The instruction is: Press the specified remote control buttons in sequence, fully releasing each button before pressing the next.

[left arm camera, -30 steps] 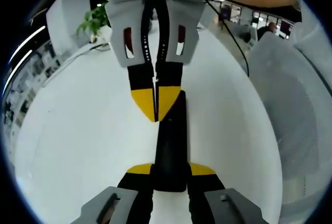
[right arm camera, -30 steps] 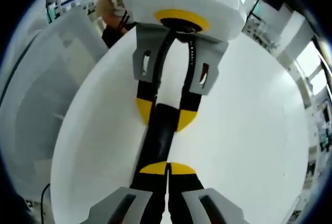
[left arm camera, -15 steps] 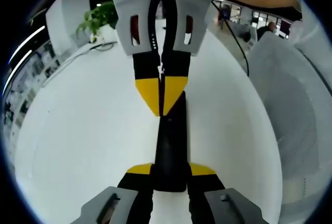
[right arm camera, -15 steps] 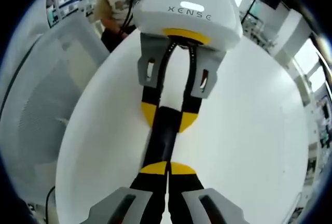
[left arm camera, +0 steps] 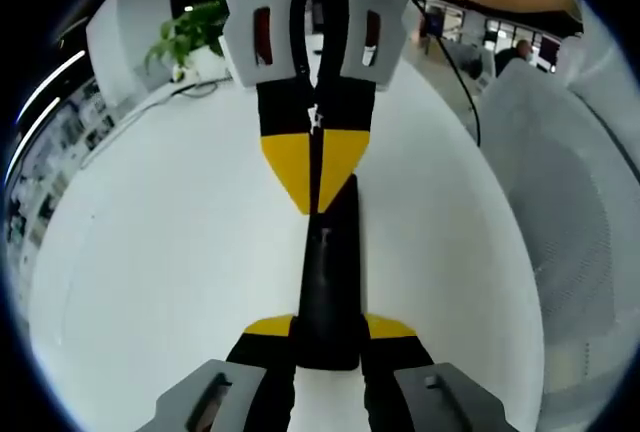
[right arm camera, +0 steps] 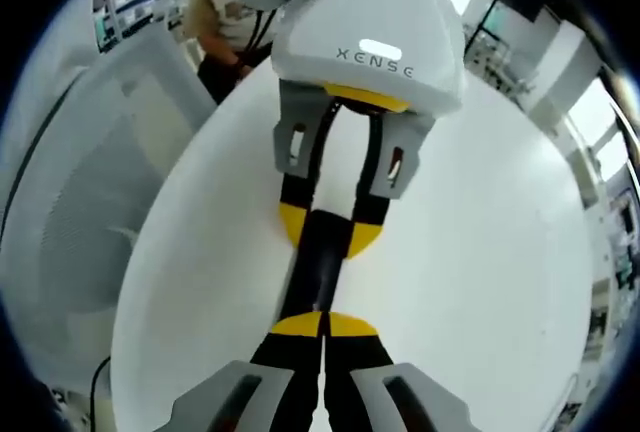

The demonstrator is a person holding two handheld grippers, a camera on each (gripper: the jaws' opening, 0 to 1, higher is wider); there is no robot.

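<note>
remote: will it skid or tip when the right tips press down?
Probably neither. The remote is a flat, rigid-looking bar, clamped at one end by the left gripper. Its glossy face may let the shut right gripper slide off.

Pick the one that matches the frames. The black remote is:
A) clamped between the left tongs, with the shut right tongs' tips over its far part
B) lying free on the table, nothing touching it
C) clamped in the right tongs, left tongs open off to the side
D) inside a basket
A: in the left gripper view the left tongs clamp the near end of the remote from both sides, while the shut right tongs point down over its far part.
</note>
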